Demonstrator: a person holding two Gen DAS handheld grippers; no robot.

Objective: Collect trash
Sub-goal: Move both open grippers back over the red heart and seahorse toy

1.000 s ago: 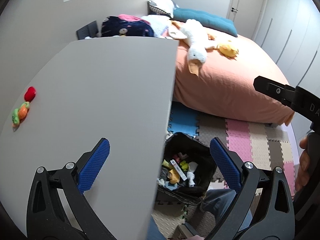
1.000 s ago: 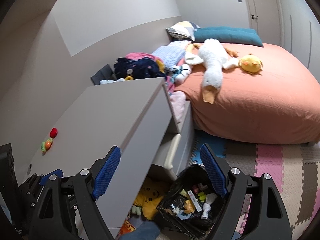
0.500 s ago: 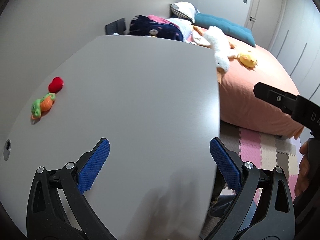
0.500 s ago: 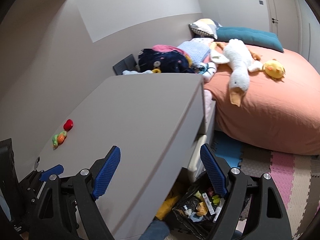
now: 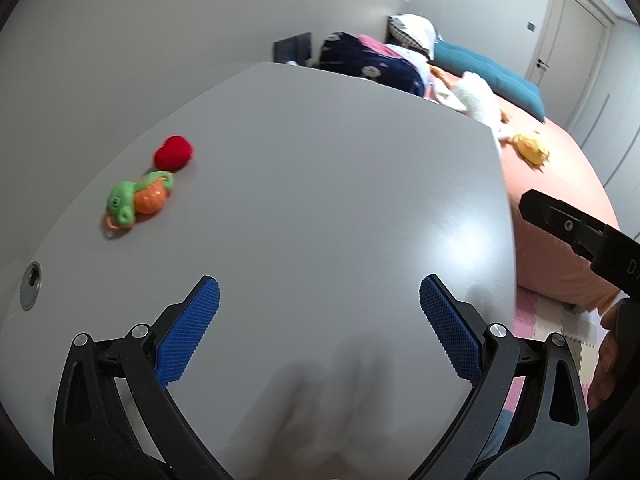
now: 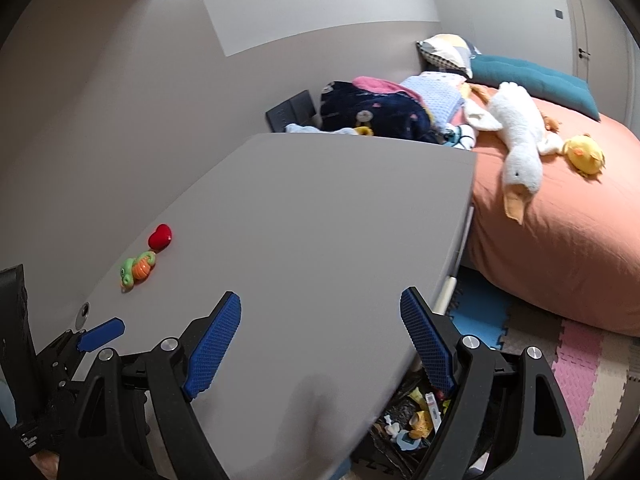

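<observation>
Both claws, left (image 5: pixel 320 300) and right (image 6: pixel 320 320), hang agape, tilted down over grey desk (image 5: pixel 320 180).

Two wrist fisheye views, both angled down over my grey desk (image 5: pixel 320 184).
Each shows the red toy (image 6: pixel 160 236) and bed (image 6: pixel 560 248) beyond.

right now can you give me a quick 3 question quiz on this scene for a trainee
1. True or false: the left tongs hold the red toy.
2. What lies right beside the red toy on the grey tabletop? A) a green and orange toy B) a spoon C) a cup
3. Fill in: the black trash bag sits on the floor below the table's ____ edge, seen from the right wrist view.

Key: 1 false, both tongs are open and empty; 2 A; 3 right.
</observation>
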